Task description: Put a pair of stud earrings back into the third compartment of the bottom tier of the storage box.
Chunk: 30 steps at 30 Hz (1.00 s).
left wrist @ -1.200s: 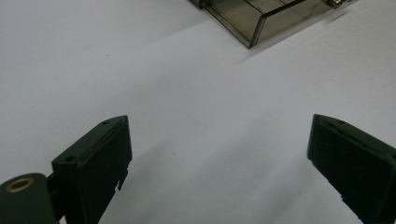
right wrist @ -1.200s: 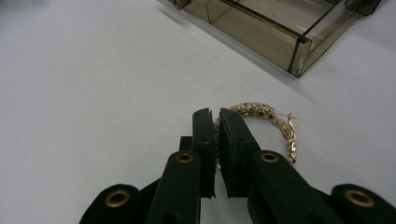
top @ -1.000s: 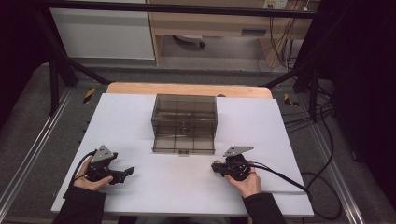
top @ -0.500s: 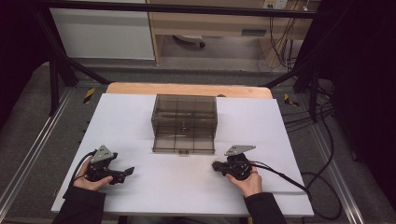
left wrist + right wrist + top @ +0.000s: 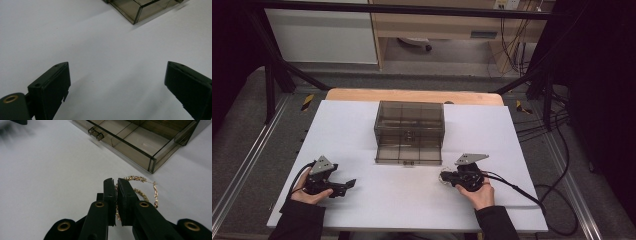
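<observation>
A gold hoop earring (image 5: 148, 188) lies flat on the white table, and my right gripper (image 5: 115, 183) is shut on its rim with the jaws pressed together. In the high view my right gripper (image 5: 443, 178) sits near the table's front, to the right of centre, just in front of the smoky transparent drawer box (image 5: 409, 125). The box's lower drawer (image 5: 140, 142) is pulled out, showing bare compartments and two small knobs (image 5: 96, 134). My left gripper (image 5: 350, 184) rests at the front left, its jaws (image 5: 117, 75) wide open over bare table with nothing between them.
A corner of the drawer box (image 5: 138, 10) reaches into the left gripper view's top edge. A black cable (image 5: 517, 190) trails off to the right from my right gripper. The white table top (image 5: 492, 130) ends in a wooden strip (image 5: 412, 95) at the back.
</observation>
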Motion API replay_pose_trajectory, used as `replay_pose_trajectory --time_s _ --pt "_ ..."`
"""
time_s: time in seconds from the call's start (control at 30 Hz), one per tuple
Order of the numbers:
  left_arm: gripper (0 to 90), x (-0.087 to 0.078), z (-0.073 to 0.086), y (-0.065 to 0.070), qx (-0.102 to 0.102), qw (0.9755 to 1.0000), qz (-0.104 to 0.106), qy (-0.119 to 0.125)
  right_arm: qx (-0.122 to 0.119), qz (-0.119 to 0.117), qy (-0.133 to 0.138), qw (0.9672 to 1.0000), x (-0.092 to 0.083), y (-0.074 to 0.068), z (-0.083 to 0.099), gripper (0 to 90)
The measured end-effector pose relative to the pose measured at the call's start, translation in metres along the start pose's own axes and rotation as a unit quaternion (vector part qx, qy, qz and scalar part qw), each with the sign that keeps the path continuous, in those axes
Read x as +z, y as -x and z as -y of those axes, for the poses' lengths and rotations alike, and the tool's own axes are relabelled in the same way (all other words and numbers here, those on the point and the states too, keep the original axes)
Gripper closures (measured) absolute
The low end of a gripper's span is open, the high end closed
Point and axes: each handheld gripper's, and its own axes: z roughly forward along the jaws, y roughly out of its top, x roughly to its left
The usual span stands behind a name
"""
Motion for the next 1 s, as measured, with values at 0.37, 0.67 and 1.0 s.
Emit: replay_pose_trajectory --time_s 0.37,0.67,1.0 --pt "6.4 0.001 0.0 0.0 0.0 1.0 0.0 -0.002 -0.002 -0.002 0.014 0.9999 -0.007 0.0 -0.007 85.7" --pt "6.4 0.002 0.001 0.0 0.001 1.0 -0.001 -0.004 -0.007 -0.002 0.017 0.9998 -0.009 -0.001 -0.011 85.6" --pt "6.4 0.002 0.001 0.0 0.0 1.0 0.0 -0.004 -0.009 -0.001 0.019 0.9998 -0.007 -0.002 -0.022 85.7"
